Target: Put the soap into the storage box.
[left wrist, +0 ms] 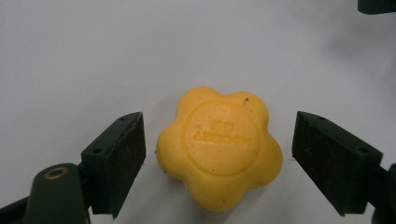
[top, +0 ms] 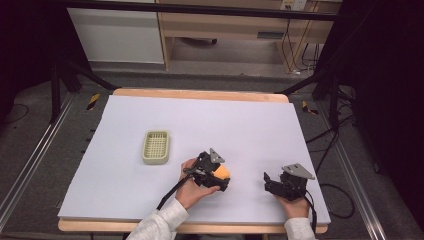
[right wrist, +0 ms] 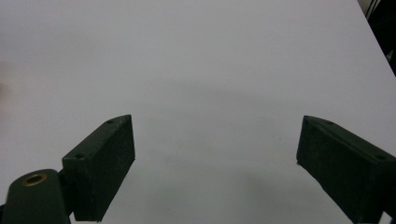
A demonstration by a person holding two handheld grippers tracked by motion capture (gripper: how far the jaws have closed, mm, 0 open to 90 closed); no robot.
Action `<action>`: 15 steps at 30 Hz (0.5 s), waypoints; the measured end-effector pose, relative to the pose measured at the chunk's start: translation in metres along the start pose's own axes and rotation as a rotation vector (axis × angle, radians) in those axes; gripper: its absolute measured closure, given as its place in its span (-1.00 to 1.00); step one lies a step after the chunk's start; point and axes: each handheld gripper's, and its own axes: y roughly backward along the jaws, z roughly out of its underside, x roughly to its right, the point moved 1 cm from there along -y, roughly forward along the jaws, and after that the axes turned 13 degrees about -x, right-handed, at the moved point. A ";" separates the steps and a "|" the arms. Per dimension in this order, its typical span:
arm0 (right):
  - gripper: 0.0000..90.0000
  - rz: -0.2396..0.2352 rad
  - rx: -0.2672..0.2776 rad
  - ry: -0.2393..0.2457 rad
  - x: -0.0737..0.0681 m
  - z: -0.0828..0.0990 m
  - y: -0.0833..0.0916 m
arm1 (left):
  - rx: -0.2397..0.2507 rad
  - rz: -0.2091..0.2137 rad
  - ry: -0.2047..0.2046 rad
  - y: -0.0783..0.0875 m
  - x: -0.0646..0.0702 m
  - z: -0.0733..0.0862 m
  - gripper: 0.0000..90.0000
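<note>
Empty pale basket on table, left tongs spread around yellow flower-shaped soap, right tongs spread, holding nothing

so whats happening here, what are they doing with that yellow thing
A person at a white-covered table holds a two-jaw gripper in each hand. The left gripper is open, its jaws on either side of a yellow flower-shaped soap that lies flat on the table, with a gap on both sides, so it is not gripped yet. The right gripper is open too, over bare table with nothing between its jaws. A small pale green basket sits to the left of the soap, nothing visible inside it.
</note>
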 end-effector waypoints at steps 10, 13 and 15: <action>-0.74 -0.006 -0.003 -0.003 0.000 0.000 0.000 | -0.033 0.005 0.006 -0.010 0.000 -0.001 -0.61; -0.74 -0.007 -0.005 -0.002 0.000 0.000 -0.001 | -0.039 -0.001 0.008 -0.013 0.000 -0.002 -0.58; -0.74 -0.006 -0.003 0.000 0.000 0.000 -0.001 | -0.052 -0.005 0.010 -0.015 -0.001 -0.002 -0.55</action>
